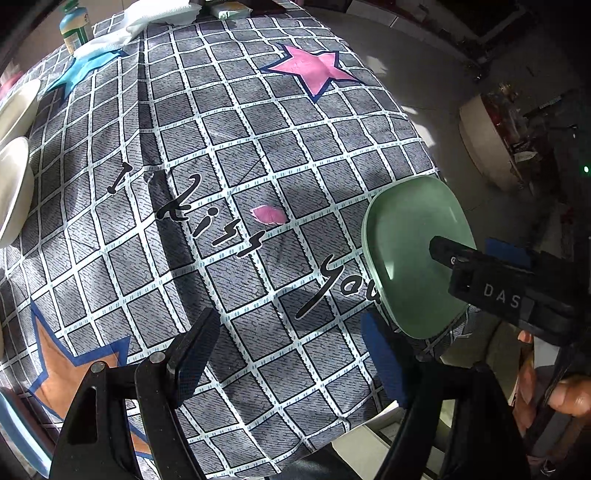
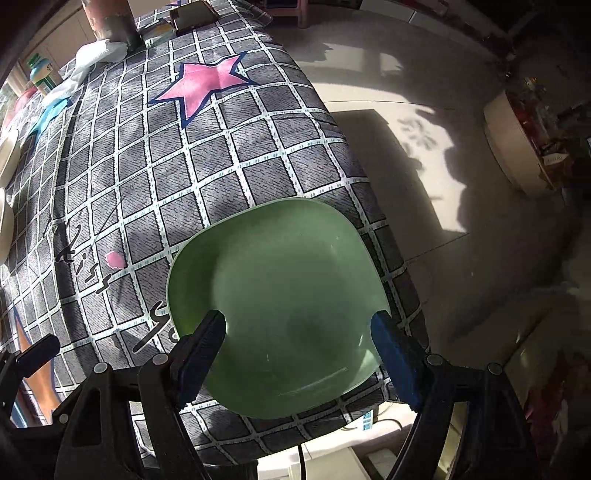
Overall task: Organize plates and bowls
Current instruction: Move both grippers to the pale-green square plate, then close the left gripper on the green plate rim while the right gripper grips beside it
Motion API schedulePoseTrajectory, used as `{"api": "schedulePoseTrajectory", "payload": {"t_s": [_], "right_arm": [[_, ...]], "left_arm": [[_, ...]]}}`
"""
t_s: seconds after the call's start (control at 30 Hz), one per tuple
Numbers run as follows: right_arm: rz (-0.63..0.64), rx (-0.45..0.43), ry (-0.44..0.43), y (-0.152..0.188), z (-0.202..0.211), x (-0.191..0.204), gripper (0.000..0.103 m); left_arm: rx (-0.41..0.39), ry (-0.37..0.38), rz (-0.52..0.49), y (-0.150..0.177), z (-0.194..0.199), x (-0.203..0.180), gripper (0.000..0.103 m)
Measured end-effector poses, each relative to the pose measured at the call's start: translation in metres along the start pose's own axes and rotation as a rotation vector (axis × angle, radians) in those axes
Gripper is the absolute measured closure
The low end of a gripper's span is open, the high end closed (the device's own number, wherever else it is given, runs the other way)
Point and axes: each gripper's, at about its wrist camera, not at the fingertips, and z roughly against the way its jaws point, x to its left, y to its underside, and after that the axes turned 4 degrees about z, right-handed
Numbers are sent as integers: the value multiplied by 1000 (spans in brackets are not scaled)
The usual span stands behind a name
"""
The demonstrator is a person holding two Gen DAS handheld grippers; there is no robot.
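A pale green square plate (image 2: 280, 302) lies flat at the near right corner of the checked tablecloth (image 2: 155, 155); the left wrist view shows the plate (image 1: 410, 258) at the cloth's right edge. My right gripper (image 2: 295, 325) hangs open just above it. Its fingertips stand over the plate's left and right rims, with the pads not pressing. My left gripper (image 1: 291, 325) is open over bare cloth to the left of the plate, nothing between its fingers. Two white dishes (image 1: 13, 177) sit at the far left edge.
A green-labelled bottle (image 1: 75, 26) and white cloths (image 1: 162, 14) lie at the table's far end. The table edge runs close along the right of the plate, with tiled floor (image 2: 424, 166) beyond. A person's hand (image 1: 569, 398) holds the right gripper.
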Motion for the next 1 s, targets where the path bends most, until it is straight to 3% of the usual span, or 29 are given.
{"api": "schedulePoseTrajectory", "payload": {"t_s": [0.27, 0.47, 0.73, 1.0], "right_arm": [[-58, 37, 30, -2, -35, -38, 21], [-47, 80, -35, 0, -66, -45, 21], [-37, 112, -124, 10, -79, -20, 21], [30, 120, -229, 12, -79, 22, 21]], "left_arm": [[19, 2, -11, -22, -31, -42, 21], [35, -22, -19, -29, -48, -53, 22], [28, -26, -31, -30, -53, -53, 21], [11, -53, 4, -12, -39, -11, 22]]}}
